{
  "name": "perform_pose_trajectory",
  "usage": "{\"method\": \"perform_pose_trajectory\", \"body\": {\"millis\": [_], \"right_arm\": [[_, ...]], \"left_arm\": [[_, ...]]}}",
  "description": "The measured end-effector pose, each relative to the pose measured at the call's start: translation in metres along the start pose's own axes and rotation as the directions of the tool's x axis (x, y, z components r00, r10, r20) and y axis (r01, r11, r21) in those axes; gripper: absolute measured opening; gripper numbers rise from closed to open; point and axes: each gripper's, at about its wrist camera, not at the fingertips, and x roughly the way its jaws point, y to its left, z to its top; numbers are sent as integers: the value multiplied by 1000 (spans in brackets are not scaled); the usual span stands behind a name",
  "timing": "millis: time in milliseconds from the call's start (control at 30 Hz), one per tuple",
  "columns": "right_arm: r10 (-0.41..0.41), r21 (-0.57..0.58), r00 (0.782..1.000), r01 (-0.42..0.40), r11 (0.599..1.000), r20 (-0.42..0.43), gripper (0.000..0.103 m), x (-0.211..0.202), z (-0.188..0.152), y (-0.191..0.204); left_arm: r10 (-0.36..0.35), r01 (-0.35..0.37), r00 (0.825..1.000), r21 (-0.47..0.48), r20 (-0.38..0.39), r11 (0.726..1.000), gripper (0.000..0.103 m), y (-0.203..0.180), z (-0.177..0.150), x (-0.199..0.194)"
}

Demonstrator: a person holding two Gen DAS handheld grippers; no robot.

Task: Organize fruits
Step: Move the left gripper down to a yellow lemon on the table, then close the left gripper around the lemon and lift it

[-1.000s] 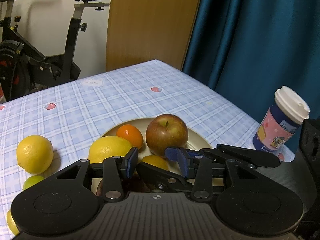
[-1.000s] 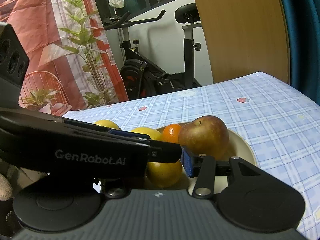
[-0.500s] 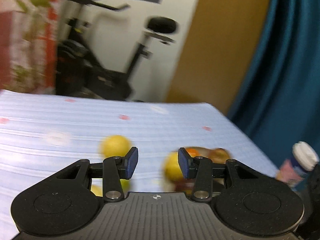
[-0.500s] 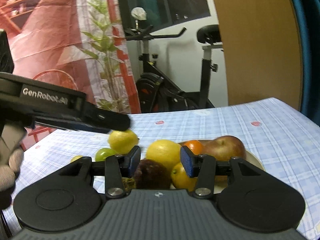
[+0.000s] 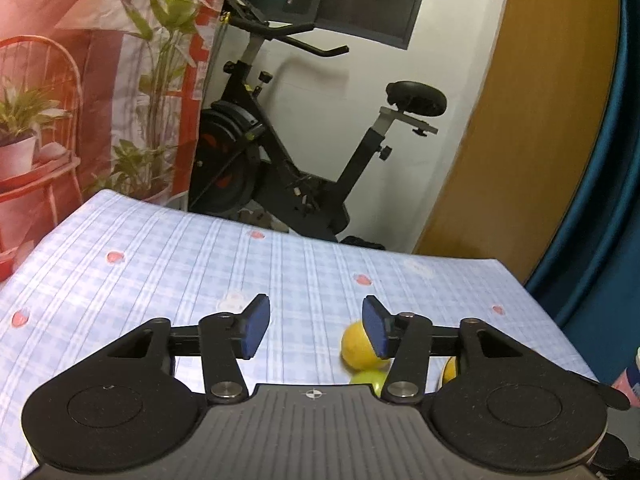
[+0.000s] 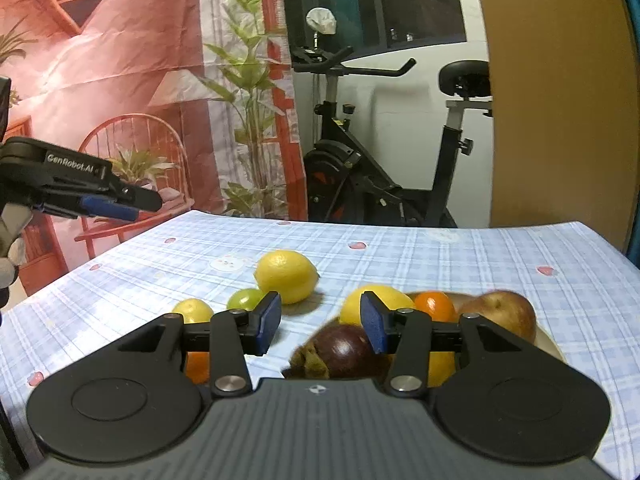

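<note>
Fruits sit on the counter (image 6: pixel 440 256) ahead of the right hand-held gripper (image 6: pixel 320 322), whose jaws stand partly apart with nothing between them. Nearest, a dark mangosteen (image 6: pixel 340 350) lies just beyond its pads on the plate (image 6: pixel 548 340); behind it a lemon (image 6: pixel 380 300), an orange (image 6: pixel 434 306) and an apple (image 6: pixel 504 314). Left of the plate: a small yellow fruit (image 6: pixel 194 311), a green fruit (image 6: pixel 246 298), another lemon (image 6: pixel 286 276). Left hand-held gripper (image 5: pixel 316 330): empty, jaws opening, held above the counter's left side; exercise bike (image 6: pixel 380 184) beyond.
</note>
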Motion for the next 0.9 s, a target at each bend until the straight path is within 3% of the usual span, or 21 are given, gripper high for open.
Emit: {"method": "perform_pose_trajectory", "body": {"millis": [133,233,333,400,600,900], "right_arm": [[21,-40,1000,-22,999,-20,50,17,22,6],[33,-64,998,-36,997,-49,57,34,40,12],[40,-51,993,-46,998,-113,61,58,53,16],[46,-33,984,-52,998,-170,69,77,58,18],[7,-33,955,-18,999,-295,72,126,55,28],[44,102,923,-6,995,-382,72,167,57,13]], "left_arm": [[-45,46,999,11,-19,999,57,1,9,17],[-58,60,997,42,-47,997,60,-4,11,34],[-76,82,990,49,-116,995,67,-2,11,56],[-102,107,980,20,-171,994,68,2,11,75],[-190,169,945,-101,-267,980,68,11,1,116],[-276,232,900,-165,-338,958,68,18,-17,151]]}}
